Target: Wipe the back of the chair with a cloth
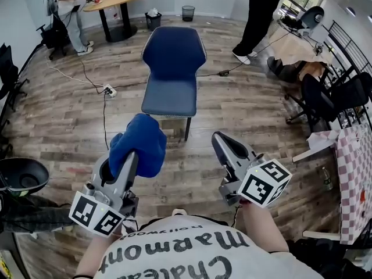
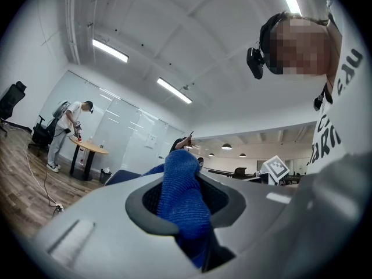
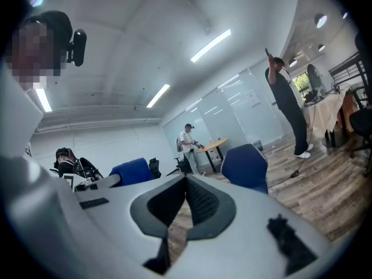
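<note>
Wood-floored office: my left hand-held gripper (image 1: 129, 158) clamps the blue cloth (image 1: 139, 141), right hand-held gripper (image 1: 221, 141) closed, empty. Ahead, well apart, the blue chair (image 1: 172, 68); its back, I judge, not yet wiped.

Bare wood-plank floor (image 1: 244, 115) btwn you & the dark blue padded chair (image 1: 173, 68), centre frame, is open, and right of it too. Left of chair: white power strip (image 1: 109, 90) w/ black cable (image 1: 104, 121) across the floor. Upper right: standing person in black (image 1: 258, 16). Black office chairs (image 1: 331, 97) crowd right edge.
</note>
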`<state>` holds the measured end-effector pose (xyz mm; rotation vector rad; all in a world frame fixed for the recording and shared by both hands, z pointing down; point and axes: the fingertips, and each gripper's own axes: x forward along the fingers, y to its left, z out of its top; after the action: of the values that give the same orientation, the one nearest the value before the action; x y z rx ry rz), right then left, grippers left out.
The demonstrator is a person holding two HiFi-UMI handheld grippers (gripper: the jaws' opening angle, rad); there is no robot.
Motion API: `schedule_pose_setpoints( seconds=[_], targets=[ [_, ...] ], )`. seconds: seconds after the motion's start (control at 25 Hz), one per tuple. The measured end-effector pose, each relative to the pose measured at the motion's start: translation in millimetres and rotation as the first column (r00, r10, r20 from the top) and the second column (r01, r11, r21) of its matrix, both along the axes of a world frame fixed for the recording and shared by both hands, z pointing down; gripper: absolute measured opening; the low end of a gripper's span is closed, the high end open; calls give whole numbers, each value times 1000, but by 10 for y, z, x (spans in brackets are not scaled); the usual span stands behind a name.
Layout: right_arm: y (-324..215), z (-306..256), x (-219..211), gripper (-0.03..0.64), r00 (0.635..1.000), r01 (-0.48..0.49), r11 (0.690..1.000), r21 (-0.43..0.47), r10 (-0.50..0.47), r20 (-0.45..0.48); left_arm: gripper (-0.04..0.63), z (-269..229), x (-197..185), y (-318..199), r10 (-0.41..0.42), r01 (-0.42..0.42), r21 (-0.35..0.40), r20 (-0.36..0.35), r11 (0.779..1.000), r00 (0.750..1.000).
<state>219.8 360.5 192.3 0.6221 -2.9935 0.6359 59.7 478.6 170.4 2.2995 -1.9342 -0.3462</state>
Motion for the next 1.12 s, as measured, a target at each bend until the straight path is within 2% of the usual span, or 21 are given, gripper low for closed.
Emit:
schedule_pose_setpoints(
  seconds=[0.48, 0.68, 1.0, 1.12],
  targets=[
    [-296, 125, -71, 14, 1000, -5, 999, -53, 6, 15, 91, 21, -14, -352, 7, -7, -8, -9, 1000, 1000],
    [-443, 179, -186, 14, 1000, -20, 997, -74, 21, 6, 91, 92, -204, -499, 5, -6, -34, -23, 999, 1000],
    [-798, 153, -465, 14, 997, -82, 994, -73, 83, 6, 91, 148, -566, -950, 62, -63, -47, -35, 997, 997],
    [-942, 106, -617, 14, 994, -104, 992, -67, 105, 12, 89, 111, -738, -1121, 86, -87, -46, -19, 995, 996]
  ],
)
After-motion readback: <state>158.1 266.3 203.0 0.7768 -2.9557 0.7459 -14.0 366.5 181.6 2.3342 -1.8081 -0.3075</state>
